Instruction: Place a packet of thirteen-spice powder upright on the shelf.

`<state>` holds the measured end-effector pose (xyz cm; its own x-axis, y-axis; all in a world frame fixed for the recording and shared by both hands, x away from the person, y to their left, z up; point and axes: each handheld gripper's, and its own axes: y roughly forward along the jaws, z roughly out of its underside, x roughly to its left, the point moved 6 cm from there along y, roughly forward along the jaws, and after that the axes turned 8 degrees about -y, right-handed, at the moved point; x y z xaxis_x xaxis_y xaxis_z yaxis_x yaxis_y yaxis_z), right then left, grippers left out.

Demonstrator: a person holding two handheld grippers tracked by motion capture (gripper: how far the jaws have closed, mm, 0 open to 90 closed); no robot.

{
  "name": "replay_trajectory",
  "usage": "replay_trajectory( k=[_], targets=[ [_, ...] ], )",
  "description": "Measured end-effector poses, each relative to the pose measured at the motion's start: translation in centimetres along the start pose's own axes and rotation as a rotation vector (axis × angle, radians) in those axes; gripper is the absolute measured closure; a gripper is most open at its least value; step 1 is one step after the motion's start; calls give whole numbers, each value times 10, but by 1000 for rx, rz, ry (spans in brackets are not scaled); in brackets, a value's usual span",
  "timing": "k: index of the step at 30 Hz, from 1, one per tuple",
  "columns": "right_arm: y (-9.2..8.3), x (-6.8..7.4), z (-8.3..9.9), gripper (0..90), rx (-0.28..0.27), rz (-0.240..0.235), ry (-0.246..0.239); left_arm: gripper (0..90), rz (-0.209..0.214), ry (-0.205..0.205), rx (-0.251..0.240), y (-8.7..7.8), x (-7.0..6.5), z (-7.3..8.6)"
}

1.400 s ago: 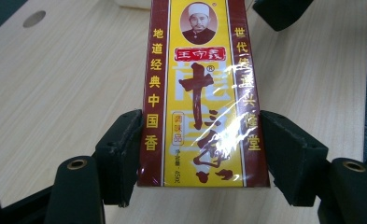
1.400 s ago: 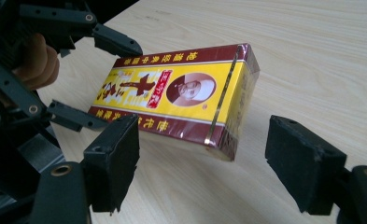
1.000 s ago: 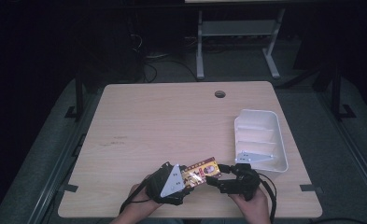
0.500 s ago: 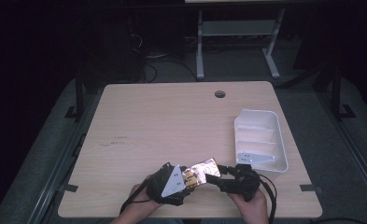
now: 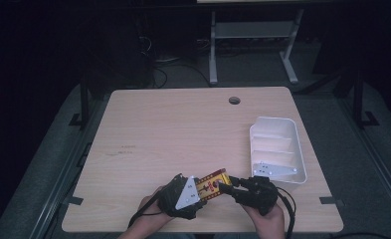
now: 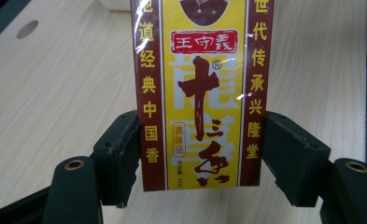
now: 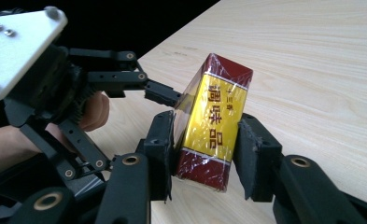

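Observation:
A yellow and dark red box [image 5: 213, 182] with Chinese print and a clear wrap is held just above the table near its front edge. My left gripper [image 5: 205, 187] is shut on its lower part, and in the left gripper view the pads press both long sides of the box [image 6: 202, 93]. From the other side my right gripper [image 5: 226, 185] holds the box's far end. The right gripper view shows its pads against both sides of the tilted box [image 7: 211, 126], with the left gripper's fingers [image 7: 162, 93] behind it.
A white divided tray [image 5: 275, 121] stands at the table's right, with a flat white plate [image 5: 275, 170] in its near compartment. A round cable hole [image 5: 234, 100] sits near the far edge. The table's front edge runs just below my hands.
Both grippers and the box have stayed in place near the front edge. The box's angle has shifted only slightly.

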<state>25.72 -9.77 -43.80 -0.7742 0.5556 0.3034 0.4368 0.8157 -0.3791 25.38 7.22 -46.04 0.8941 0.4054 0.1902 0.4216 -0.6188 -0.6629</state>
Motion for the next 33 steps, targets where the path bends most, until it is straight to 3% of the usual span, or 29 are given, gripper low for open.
replay_trajectory(
  k=[6, 7, 9, 11, 12, 13, 15, 16, 19, 20, 21, 23, 27, 31, 33],
  targets=[
    [0, 8, -5, 640, 3, -5, -46, 291, 12, -9, -9, 0, 1, 0],
    [0, 11, -8, 655, 8, -14, -67, 291, 39, -27, -9, 0, 2, 1],
    [1, 15, -10, 663, 22, -15, -98, 286, 54, -32, -5, 0, 2, 2],
    [2, 19, -12, 683, 48, -6, -155, 333, 86, -58, -9, -1, 4, 3],
    [3, 21, -13, 683, 75, 5, -193, 313, 86, -58, -9, -1, 4, 3],
    [3, 23, -13, 684, 88, 12, -220, 319, 106, -89, -14, -2, 9, 5],
    [4, 28, -15, 684, 102, -7, -256, 324, 125, -113, -22, -2, 11, 6],
    [5, 30, -16, 684, 114, -16, -277, 326, 169, -155, -35, -4, 16, 7],
    [10, 35, -18, 684, 164, -27, -378, 339, 231, -195, -51, -7, 20, 8],
    [11, 38, -18, 684, 181, -33, -407, 354, 231, -195, -51, -7, 20, 8],
    [13, 39, -19, 684, 195, -39, -434, 372, 262, -203, -57, -8, 21, 9],
    [17, 41, -20, 684, 213, -56, -478, 411, 286, -196, -62, -10, 21, 9],
    [23, 40, -26, 684, 233, -91, -527, 507, 310, -193, -77, -13, 22, 9],
    [28, 42, -31, 683, 253, -113, -574, 534, 309, -190, -72, -15, 24, 11],
    [32, 43, -37, 681, 266, -120, -590, 560, 284, -160, -81, -19, 26, 10]
  ],
)
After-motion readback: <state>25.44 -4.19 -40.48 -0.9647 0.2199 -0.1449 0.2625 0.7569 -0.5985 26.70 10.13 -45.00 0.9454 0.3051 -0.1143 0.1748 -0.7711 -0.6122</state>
